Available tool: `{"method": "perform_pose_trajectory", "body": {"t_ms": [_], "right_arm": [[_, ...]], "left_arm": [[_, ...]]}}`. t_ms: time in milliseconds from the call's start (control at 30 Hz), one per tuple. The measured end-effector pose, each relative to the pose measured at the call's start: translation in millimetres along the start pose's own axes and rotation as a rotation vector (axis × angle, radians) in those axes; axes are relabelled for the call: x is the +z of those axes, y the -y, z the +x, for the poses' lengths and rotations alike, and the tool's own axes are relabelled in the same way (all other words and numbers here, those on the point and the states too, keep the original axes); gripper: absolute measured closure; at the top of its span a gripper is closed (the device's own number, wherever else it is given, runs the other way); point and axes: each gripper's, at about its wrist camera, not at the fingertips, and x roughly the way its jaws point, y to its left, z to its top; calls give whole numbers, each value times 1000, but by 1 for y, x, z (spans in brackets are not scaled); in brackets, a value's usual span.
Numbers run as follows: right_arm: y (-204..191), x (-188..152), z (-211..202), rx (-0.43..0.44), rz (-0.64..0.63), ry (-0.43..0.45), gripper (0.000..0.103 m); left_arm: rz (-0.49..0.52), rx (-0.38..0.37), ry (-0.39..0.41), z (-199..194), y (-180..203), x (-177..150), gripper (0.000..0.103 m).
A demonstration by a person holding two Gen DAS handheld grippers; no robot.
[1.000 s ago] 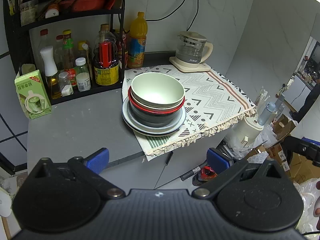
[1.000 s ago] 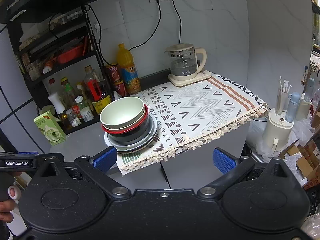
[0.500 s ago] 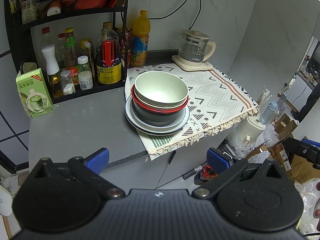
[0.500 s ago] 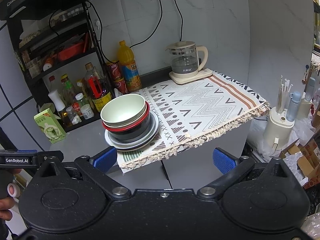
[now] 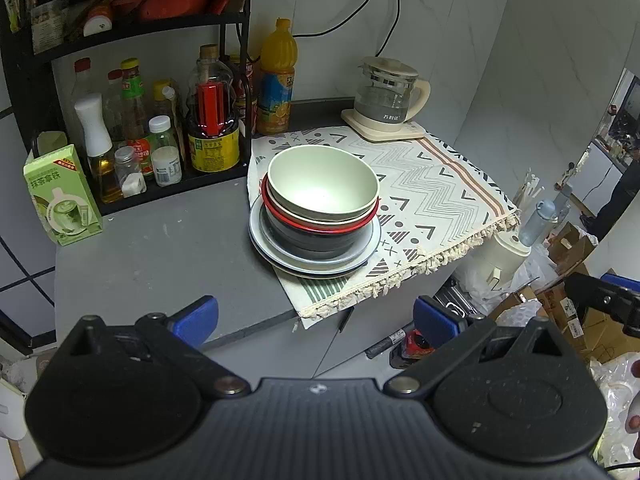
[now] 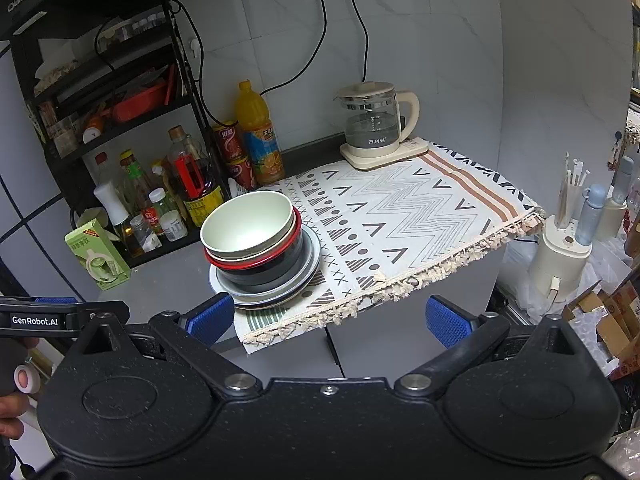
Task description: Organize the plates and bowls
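Note:
A stack of dishes stands on the left end of a patterned cloth (image 5: 432,184) (image 6: 400,216). A pale green bowl (image 5: 322,182) (image 6: 246,224) is on top, nested in a red-rimmed bowl (image 5: 320,226) (image 6: 256,260) and a black bowl (image 5: 316,240) (image 6: 268,274), all on grey plates (image 5: 312,262) (image 6: 276,294). My left gripper (image 5: 316,318) is open, short of the counter's front edge, with nothing between its blue pads. My right gripper (image 6: 330,316) is open too, below and in front of the stack, empty.
A black rack with sauce bottles (image 5: 208,120) (image 6: 192,184) fills the back left. A green carton (image 5: 60,196) (image 6: 98,254) stands on the grey counter (image 5: 160,248). A glass kettle (image 5: 388,96) (image 6: 372,124) sits at the back. Boxes and a white appliance (image 6: 560,256) stand right of the counter.
Both grippers have edged closer to the counter, so the stack looks slightly larger and lower in view. Their fingers stay spread and nothing on the counter has moved.

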Motion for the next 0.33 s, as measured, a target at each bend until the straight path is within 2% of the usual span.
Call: {"method": "perform_pose_trajectory", "body": {"t_ms": [333], "right_arm": [[1, 6, 17, 5, -3, -18, 0]], "left_arm": [[-1, 0, -13, 16, 0, 9, 0]]}}
